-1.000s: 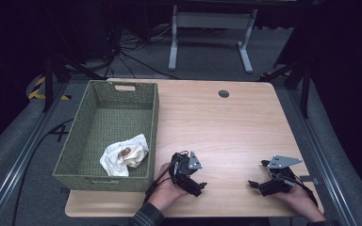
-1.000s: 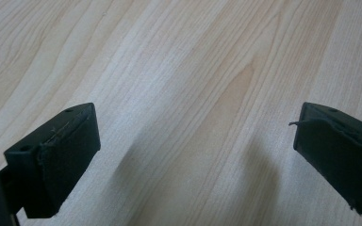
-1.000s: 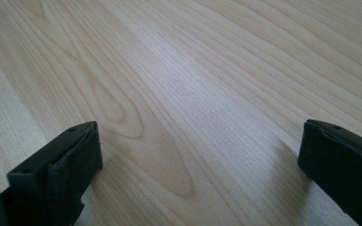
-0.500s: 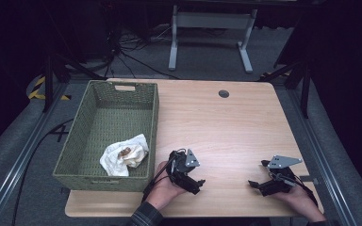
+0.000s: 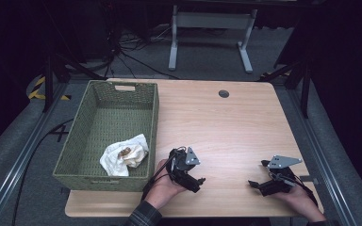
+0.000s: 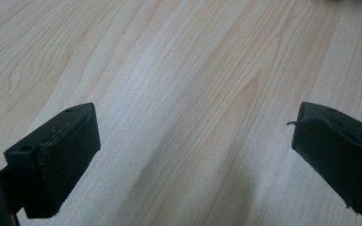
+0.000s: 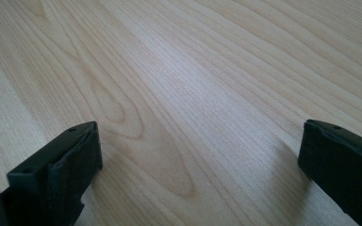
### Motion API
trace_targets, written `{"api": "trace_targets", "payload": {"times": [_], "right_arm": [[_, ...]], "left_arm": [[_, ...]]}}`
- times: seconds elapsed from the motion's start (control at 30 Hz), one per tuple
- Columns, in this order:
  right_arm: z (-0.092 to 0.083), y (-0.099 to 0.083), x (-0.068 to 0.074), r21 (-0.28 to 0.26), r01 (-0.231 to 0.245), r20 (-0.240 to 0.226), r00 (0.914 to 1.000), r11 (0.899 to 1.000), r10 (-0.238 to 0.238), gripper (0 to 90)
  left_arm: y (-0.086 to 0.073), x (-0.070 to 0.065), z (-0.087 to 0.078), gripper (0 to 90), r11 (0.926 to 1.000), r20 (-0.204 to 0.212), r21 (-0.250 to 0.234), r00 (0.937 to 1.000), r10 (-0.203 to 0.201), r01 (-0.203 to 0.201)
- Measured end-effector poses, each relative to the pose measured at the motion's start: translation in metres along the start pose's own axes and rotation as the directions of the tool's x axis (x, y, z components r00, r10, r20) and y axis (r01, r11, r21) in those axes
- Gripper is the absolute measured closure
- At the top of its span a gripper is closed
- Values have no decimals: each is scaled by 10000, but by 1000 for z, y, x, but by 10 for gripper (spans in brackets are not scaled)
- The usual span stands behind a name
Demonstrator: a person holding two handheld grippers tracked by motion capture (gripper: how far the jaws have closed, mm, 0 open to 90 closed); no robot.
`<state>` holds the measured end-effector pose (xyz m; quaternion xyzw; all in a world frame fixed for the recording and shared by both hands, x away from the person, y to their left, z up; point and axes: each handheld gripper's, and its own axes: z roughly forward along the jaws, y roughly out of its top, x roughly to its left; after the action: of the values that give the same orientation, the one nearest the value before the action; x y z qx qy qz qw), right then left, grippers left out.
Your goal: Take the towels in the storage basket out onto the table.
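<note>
No text, label, brand, number or sign can be read anywhere. The wooden counter point(image 5: 226, 127) shows plain grain, the green woven basket point(image 5: 103, 101) carries no tag, and the black tongs in both gripper views bear no lettering. The yellow-black striping point(image 5: 40, 89) on the floor carries no words.

A wooden table point(image 5: 235, 122) has a small round hole point(image 5: 224, 93) near its far edge. Behind it, a grey metal stand point(image 5: 210, 28) sits on the floor, with black cables point(image 5: 122, 56) nearby.
</note>
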<state>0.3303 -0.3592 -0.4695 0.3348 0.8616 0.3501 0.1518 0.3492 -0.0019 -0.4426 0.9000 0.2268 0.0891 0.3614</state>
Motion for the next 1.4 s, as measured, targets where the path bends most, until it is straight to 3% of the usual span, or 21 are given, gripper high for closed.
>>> {"api": "trace_targets", "payload": {"times": [0.17,0.57,1.4], "right_arm": [[0,0,0,0,1,0,10000,10000,-1,6],[0,0,0,3,-1,0,10000,10000,1,6],[0,0,0,-18,-4,-2,10000,10000,4,4]], "left_arm": [[1,0,-2,23,9999,34,112,9999,-128,127],[8,1,-6,23,9996,-53,278,10000,36,-35],[21,4,-18,25,9998,15,158,9999,-151,150]]}}
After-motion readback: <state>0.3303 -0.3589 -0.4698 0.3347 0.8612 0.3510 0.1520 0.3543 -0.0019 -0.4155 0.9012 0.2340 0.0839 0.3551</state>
